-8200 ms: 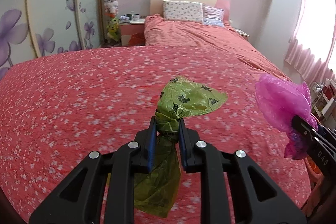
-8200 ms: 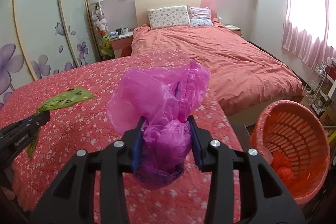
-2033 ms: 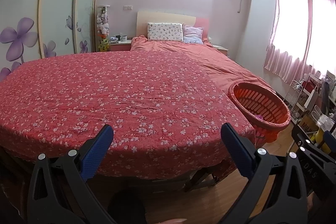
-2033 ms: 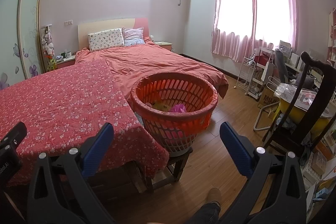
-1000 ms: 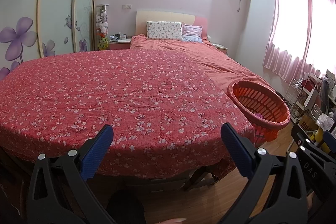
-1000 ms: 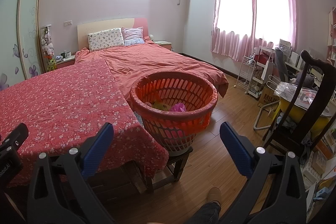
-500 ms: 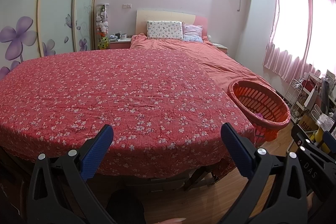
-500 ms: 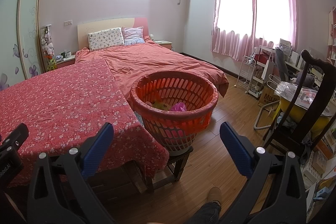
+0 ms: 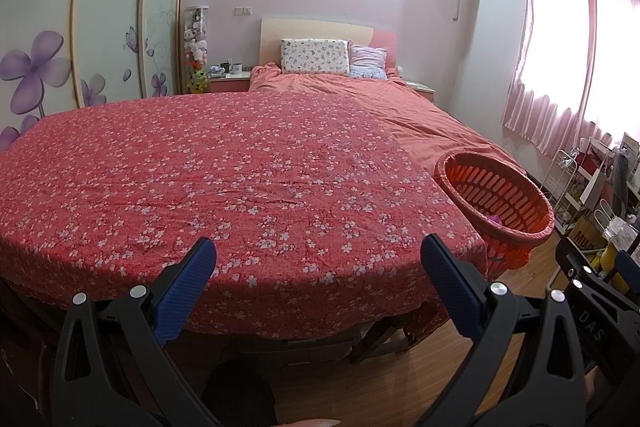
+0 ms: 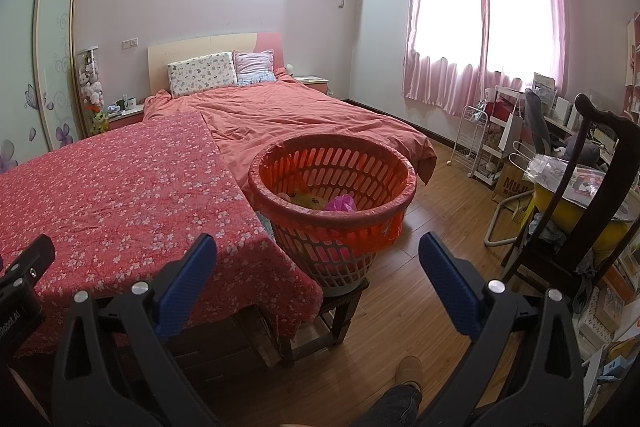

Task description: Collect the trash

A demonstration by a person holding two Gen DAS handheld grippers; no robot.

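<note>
Two bags (image 10: 324, 203) only in right view

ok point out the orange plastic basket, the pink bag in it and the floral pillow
orange plastic slatted basket (image 10: 334, 213): right wrist view, near rim
crumpled pink plastic bag (image 10: 341, 204): right wrist view, its middle
floral white pillow (image 10: 202, 73): right wrist view, its face

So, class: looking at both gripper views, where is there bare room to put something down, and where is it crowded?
The floral tablecloth is bare from its near edge back to the bed. Wooden floor lies open between the orange basket and the dark chair. The basket already holds a pink bag and a green bag; the window corner around the white rack is crowded.
</note>
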